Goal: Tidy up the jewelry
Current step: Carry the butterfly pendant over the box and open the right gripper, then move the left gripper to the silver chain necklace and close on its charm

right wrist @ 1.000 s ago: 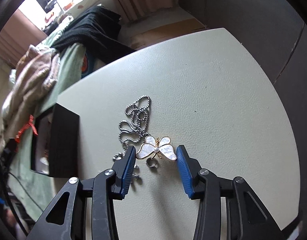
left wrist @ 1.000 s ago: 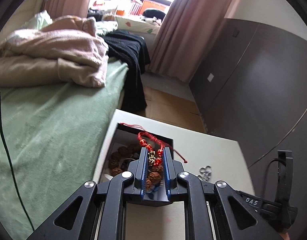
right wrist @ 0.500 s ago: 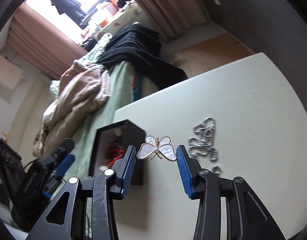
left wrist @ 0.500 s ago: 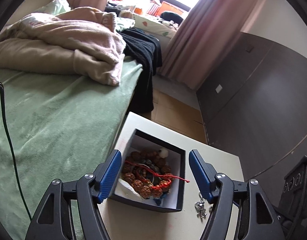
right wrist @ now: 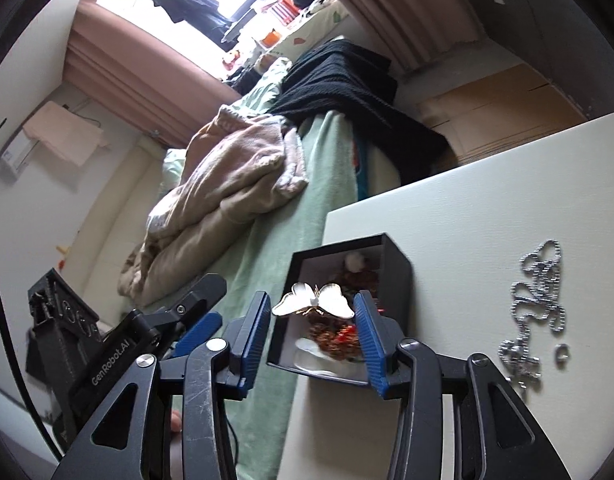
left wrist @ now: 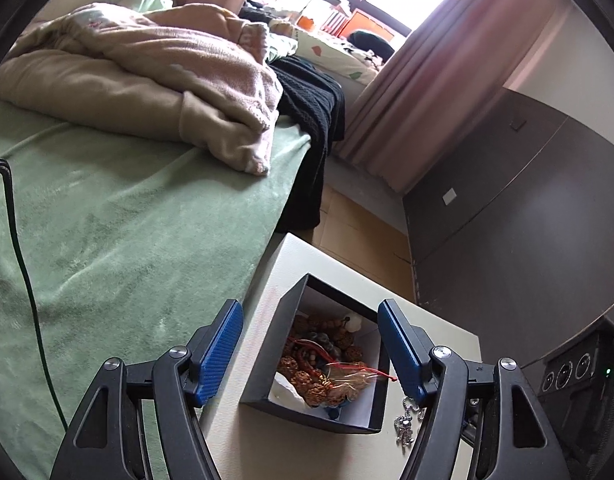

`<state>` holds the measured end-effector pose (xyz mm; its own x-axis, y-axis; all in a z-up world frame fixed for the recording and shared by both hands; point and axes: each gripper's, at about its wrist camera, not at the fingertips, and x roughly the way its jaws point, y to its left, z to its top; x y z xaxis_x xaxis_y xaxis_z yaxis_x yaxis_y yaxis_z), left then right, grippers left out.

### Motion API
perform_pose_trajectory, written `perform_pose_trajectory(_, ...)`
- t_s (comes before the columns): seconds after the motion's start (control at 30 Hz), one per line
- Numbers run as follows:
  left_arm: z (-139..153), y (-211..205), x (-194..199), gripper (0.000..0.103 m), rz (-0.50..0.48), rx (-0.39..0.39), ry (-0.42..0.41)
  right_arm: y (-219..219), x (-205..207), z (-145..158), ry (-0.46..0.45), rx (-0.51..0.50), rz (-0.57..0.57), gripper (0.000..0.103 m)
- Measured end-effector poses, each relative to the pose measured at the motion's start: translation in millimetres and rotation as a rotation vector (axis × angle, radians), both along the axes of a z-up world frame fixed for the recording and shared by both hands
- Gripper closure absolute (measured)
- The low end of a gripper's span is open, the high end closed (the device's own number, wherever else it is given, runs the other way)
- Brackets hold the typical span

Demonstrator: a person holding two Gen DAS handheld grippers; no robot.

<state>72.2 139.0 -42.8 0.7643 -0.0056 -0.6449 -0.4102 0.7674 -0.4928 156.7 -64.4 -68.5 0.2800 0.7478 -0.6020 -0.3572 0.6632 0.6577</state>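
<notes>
left gripper [left wrist: 309, 354] now hangs wide open, red bracelet [left wrist: 339, 364] dropped in the box [left wrist: 267, 360]; right gripper [right wrist: 313, 320], pinching the butterfly brooch [right wrist: 313, 300], arrives above it.

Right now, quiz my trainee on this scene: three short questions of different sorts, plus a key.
1. True or false: the left gripper holds the red bracelet.
2. What is clamped in the right gripper?
A. silver chain
B. butterfly brooch
C. ring
3. Fill in: the silver chain lies on the ___, outside the black box.

Key:
1. False; its jaws are open and the bracelet lies in the box.
2. B, the butterfly brooch.
3. table.
</notes>
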Motion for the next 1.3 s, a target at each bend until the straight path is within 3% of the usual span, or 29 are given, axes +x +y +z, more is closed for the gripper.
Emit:
perform_pose_trajectory(0.2,0,-7,1,0.032,-0.021,0.002,0.006,-13,0,-3,0.001,-0.040,-0.034,0.035)
perform_pose_trajectory(0.53,0,-42,6,0.032,-0.103,0.064,0.019,-68,-8,15,-0.031,-0.081,-0.131,0.035)
perform_pose_trajectory(0.77,-2,-81,13,0.032,-0.190,0.156,0.040,-118,-12,19,0.006,-0.119,-0.209,0.026)
perform_pose_trajectory(1.3,-26,-163,35,0.032,-0.395,0.296,0.096,-172,-14,14,0.041,-0.246,-0.249,0.026)
